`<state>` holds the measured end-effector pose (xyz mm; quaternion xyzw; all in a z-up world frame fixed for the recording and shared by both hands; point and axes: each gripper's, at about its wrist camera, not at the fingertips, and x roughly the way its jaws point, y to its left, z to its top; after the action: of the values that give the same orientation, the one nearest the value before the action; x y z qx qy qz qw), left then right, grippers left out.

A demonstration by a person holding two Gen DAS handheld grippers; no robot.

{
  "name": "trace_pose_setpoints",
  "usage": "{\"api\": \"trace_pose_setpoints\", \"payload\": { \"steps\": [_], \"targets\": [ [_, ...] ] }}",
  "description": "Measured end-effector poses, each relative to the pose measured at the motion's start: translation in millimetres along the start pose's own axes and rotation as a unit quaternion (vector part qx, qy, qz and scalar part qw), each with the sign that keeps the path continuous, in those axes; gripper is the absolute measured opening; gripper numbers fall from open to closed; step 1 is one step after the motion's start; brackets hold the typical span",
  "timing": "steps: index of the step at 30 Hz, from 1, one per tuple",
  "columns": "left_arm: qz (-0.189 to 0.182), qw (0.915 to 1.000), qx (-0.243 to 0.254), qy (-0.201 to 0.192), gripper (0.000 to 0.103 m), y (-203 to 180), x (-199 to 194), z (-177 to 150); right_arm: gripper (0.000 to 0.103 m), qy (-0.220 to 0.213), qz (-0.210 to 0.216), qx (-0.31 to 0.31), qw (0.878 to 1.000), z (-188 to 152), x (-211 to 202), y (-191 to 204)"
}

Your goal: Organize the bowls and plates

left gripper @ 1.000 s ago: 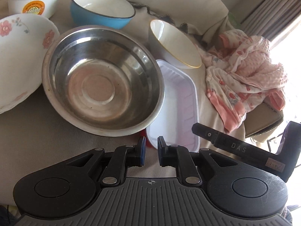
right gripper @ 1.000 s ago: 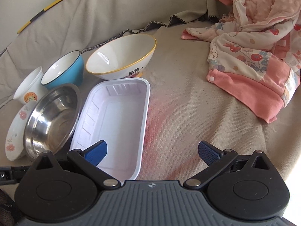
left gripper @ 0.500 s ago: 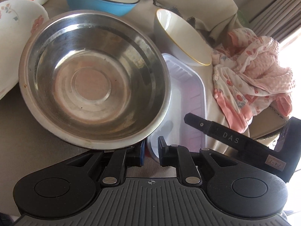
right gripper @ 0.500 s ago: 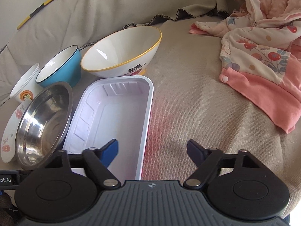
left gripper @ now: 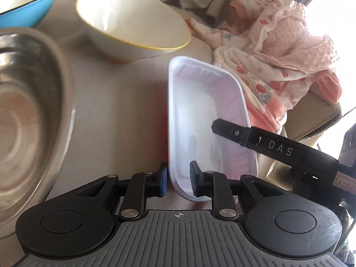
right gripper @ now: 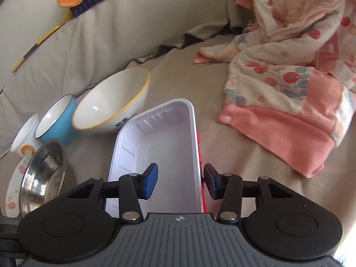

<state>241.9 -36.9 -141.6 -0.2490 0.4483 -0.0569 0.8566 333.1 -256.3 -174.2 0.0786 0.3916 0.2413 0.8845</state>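
Observation:
A white plastic tray (left gripper: pixel 207 120) lies on a beige cushion, also in the right wrist view (right gripper: pixel 160 155). My left gripper (left gripper: pixel 178 181) is part open, its fingers astride the tray's near left rim. My right gripper (right gripper: pixel 180 181) is open, its fingers astride the tray's right wall; the left pad (right gripper: pixel 151 180) is inside the tray. A steel bowl (left gripper: pixel 29 111) sits to the left. A yellow-rimmed white bowl (left gripper: pixel 131 24) and a blue bowl (left gripper: pixel 24 2) stand behind. A floral plate (right gripper: pixel 13 189) lies under the steel bowl (right gripper: pixel 42 175).
A pink and white floral garment (right gripper: pixel 289 66) is heaped at the right. A white cup with an orange label (right gripper: pixel 24 140) stands at the far left. The sofa back (right gripper: pixel 89 33) rises behind the dishes. The right gripper's body (left gripper: pixel 278 149) crosses the left wrist view.
My left gripper has swung right from the steel bowl to the white tray and opened a little. My right gripper has moved left over the tray's right wall and narrowed.

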Motion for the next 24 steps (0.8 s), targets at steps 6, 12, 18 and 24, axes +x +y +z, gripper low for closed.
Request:
{"api": "trace_pose_setpoints", "payload": {
  "steps": [6,12,18,24],
  "targets": [
    [0.000,0.9999,0.011,-0.003,0.024,-6,6,12,0.046,0.004,-0.007,0.024,1.000,-3,8,-19],
    [-0.046,0.9987,0.007,0.023,0.024,6,-21,2,0.048,-0.027,-0.071,-0.004,0.997,-3,-2,-7],
    [-0.055,0.9963,0.019,-0.063,0.024,34,-109,-2,0.051,-0.078,-0.090,-0.031,0.992,4,-36,18],
    [0.089,0.9754,-0.038,-0.198,0.023,98,-183,12,0.054,-0.065,0.008,-0.058,0.996,7,-44,71]
  ]
}}
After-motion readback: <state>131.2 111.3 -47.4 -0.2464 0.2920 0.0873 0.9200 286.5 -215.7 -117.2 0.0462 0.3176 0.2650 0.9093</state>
